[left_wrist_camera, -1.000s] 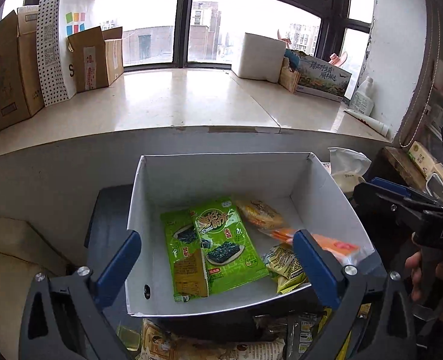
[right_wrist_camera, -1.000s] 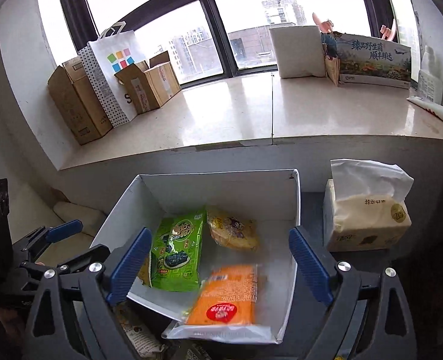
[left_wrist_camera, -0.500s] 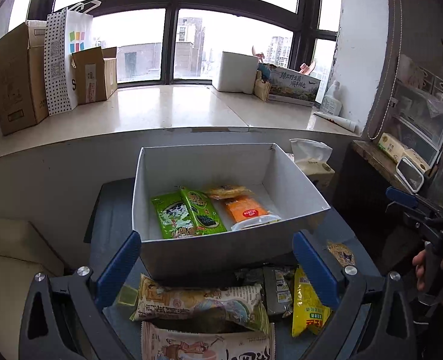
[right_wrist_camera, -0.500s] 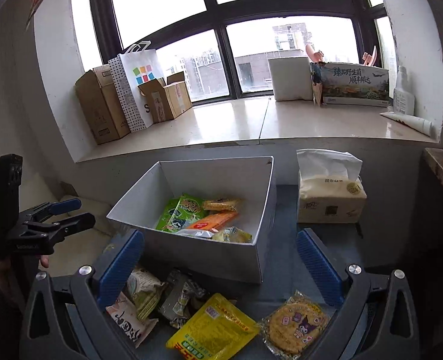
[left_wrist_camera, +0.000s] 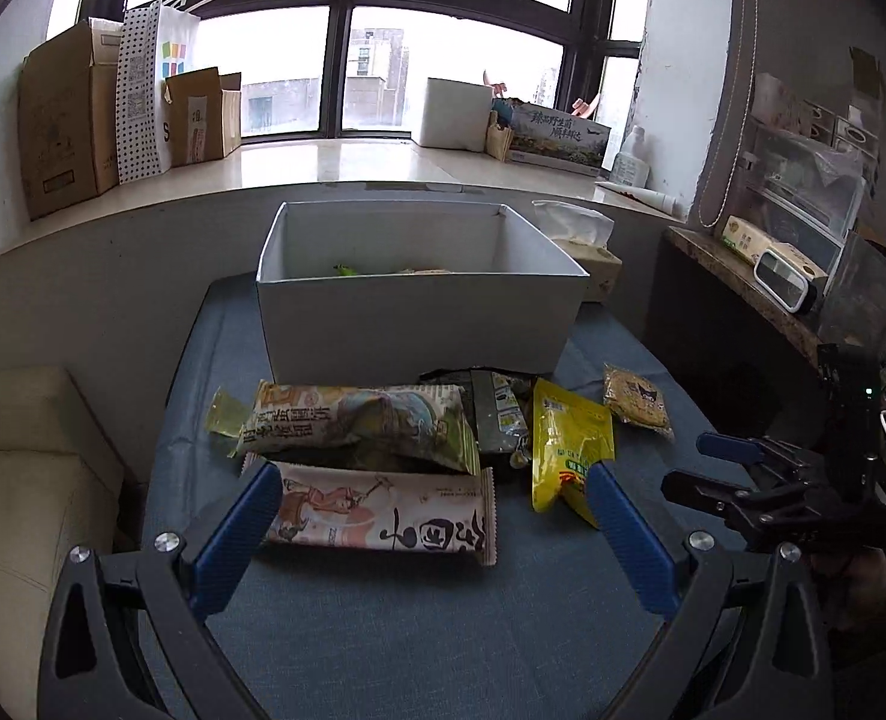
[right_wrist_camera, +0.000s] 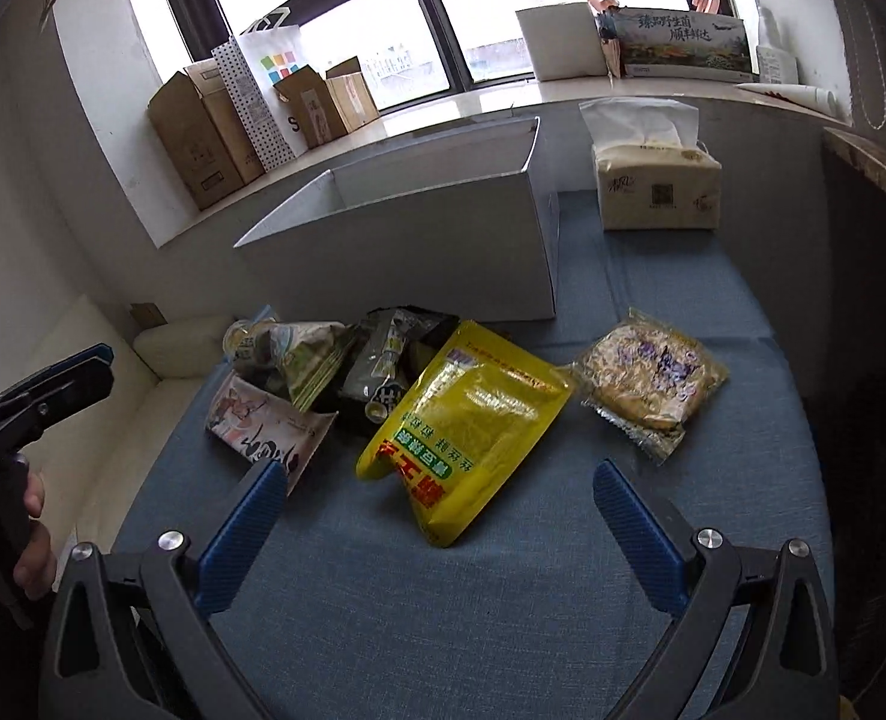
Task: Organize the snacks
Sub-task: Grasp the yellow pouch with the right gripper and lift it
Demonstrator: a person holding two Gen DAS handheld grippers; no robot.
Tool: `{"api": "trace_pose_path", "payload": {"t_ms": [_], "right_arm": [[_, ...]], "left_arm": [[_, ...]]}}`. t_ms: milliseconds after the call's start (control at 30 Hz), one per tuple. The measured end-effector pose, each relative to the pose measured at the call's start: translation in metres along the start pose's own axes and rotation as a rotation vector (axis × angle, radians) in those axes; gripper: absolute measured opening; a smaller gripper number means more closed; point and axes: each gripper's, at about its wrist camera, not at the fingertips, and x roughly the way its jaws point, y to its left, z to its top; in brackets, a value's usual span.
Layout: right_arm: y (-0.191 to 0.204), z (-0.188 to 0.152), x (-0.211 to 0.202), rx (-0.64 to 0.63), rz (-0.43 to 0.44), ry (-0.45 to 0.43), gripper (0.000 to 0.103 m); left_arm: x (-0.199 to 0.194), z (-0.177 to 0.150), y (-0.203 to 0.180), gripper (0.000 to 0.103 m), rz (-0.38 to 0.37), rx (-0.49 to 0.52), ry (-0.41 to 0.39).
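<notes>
Covering the low table: blue cloth (left_wrist_camera: 443, 630), bare at the near edge, crowded further back.
White box (left_wrist_camera: 419, 324): at the far end of the cloth, open-topped, only slivers of green and tan wrappers visible over the near wall.
Tissue pack (right_wrist_camera: 656, 186): just right of the white box, one sheet sticking up.
Left gripper (left_wrist_camera: 434, 525): hanging low over the near cloth, jaws spread wide, nothing between the blue pads, left pad right at the corner of the cream packet.
Right gripper (right_wrist_camera: 440, 516): also gaping wide and empty, hovering just short of the yellow pouch.
Cream packet (left_wrist_camera: 383, 516): long, with cartoon figure and large characters, lying crosswise nearest the left gripper.
Illustrated bag (left_wrist_camera: 359, 420): puffy, lying behind the cream packet and overlapping it.
Yellow pouch (right_wrist_camera: 467, 426): flat on the cloth right of the pile, printed end toward the right gripper.
Dark packet (right_wrist_camera: 383, 372): wedged between illustrated bag and yellow pouch, in front of the white box.
Round cracker pack (right_wrist_camera: 653, 378): clear wrapper, apart from the pile, to the right.
</notes>
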Motion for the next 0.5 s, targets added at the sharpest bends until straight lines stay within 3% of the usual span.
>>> {"api": "trace_pose_path", "payload": {"t_ms": [500], "right_arm": [[0.009, 0.016, 0.108, -0.076, -0.103, 0.150, 0.103]], "left_arm": [[0.004, -0.029, 0.024, 0.103, 0.031, -0.067, 0.057]]}}
